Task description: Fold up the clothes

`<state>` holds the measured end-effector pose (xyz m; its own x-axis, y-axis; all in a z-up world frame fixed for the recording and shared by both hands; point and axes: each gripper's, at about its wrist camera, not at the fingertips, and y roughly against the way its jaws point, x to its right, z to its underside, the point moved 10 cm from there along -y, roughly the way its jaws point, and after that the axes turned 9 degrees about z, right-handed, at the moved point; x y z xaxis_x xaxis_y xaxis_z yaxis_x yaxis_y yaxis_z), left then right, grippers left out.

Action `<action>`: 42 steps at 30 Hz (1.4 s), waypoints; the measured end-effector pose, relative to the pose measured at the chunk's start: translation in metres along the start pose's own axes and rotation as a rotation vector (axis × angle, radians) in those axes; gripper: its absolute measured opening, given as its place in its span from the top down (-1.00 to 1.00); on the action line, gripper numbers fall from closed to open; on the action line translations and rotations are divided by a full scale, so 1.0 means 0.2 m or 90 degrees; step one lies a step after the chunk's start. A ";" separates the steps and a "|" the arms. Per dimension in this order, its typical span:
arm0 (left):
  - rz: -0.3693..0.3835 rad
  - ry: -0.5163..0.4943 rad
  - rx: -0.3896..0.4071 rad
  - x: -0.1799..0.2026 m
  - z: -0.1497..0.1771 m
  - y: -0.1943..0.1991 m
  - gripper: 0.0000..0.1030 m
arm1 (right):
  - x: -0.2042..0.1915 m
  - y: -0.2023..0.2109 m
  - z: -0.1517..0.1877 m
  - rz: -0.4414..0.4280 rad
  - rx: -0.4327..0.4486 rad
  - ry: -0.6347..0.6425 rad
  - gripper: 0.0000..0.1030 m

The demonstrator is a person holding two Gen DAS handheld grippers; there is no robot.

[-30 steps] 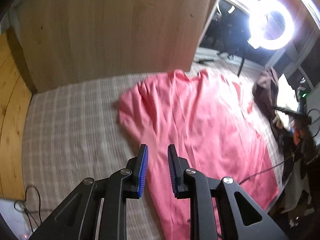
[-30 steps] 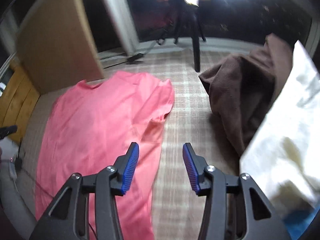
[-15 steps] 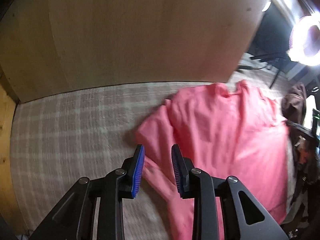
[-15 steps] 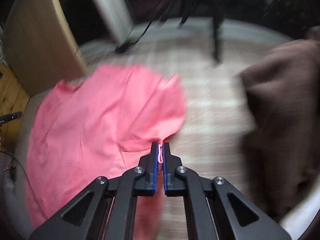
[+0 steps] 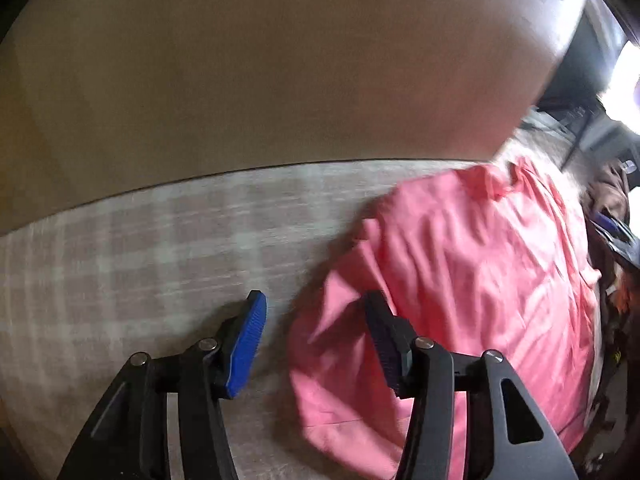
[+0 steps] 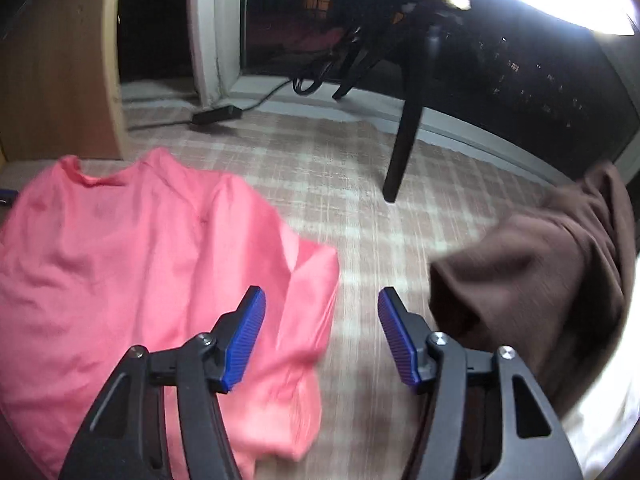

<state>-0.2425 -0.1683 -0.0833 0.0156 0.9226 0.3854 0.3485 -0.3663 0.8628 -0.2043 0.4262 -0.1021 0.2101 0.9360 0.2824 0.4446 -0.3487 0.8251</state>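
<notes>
The pink T-shirt (image 6: 132, 280) lies spread on the checked bed cover (image 6: 360, 208), collar toward the wooden headboard (image 5: 280, 72), its body smooth enough but both sleeves rumpled. It looks thin, limp knit: light, with no stiffness to hold a shape, so it will likely sag from any pinch point and drag along the cover rather than slide cleanly; the best holds seem to be the doubled edges, a sleeve hem or the shoulder seam, taken with a good bite of cloth so it does not slip out. In the left wrist view the left gripper (image 5: 314, 336) stands over one sleeve (image 5: 332, 344), one pad above the bare cover and the other above the pink cloth, jaws opening, with the sleeve's edge between them but not pinched. In the right wrist view the right gripper (image 6: 322, 328) straddles the outer edge of the other sleeve (image 6: 308, 280), jaws likewise opening, nothing clamped. Beside it on the right lies a heaped brown garment (image 6: 532, 276), apart from the shirt, and beyond stands a dark stand leg (image 6: 408, 136) in front of the window sill.
</notes>
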 end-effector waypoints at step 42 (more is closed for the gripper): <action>-0.070 -0.151 0.023 0.22 -0.19 -0.15 0.12 | -0.17 -0.25 -0.30 -0.073 0.013 0.048 -0.01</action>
<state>-0.2886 -0.1207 -0.0790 0.1933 0.9609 0.1982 0.3939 -0.2610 0.8813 -0.2858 0.4137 -0.1231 0.0916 0.9703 0.2239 0.4790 -0.2401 0.8443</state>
